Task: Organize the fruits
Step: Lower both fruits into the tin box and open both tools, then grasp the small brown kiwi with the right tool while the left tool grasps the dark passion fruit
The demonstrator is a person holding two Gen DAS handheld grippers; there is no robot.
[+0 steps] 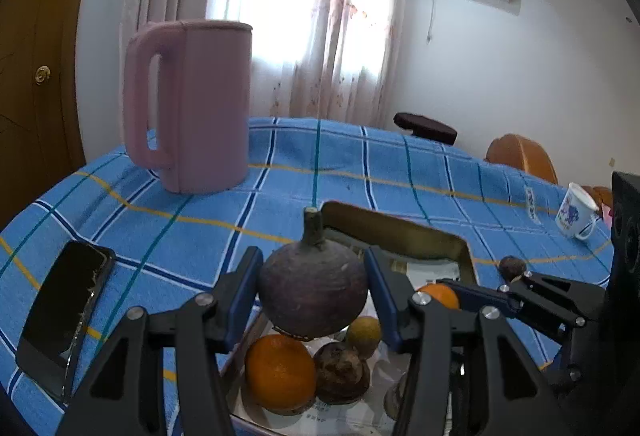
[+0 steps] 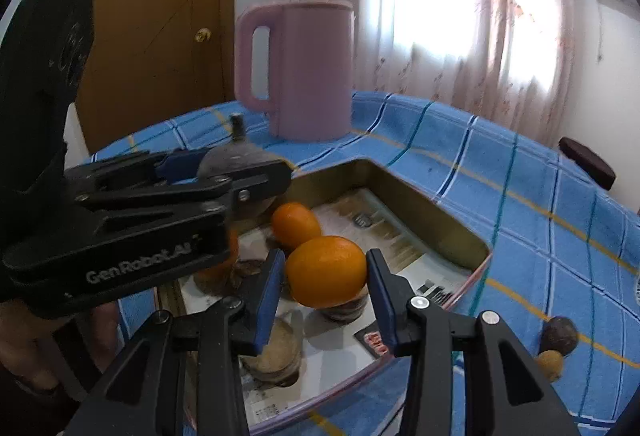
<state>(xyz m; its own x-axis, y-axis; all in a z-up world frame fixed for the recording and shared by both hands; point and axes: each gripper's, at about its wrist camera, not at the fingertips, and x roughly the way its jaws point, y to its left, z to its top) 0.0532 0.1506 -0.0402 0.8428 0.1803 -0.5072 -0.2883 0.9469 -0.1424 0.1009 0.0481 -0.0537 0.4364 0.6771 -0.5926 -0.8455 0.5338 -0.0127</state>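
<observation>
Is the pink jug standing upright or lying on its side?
Upright. The pink jug stands on its base on the blue checked cloth, rim on top.

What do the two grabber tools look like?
Both tools are alike: the left tool and right tool have black plastic arms with cut-out slots, silver round bolts, and flat blue pads inside the fingers. White letters on the left tool's side read "GenRobot.AI".

Tray (image 1: 466, 248) front edge cut off, perhaps.
</observation>
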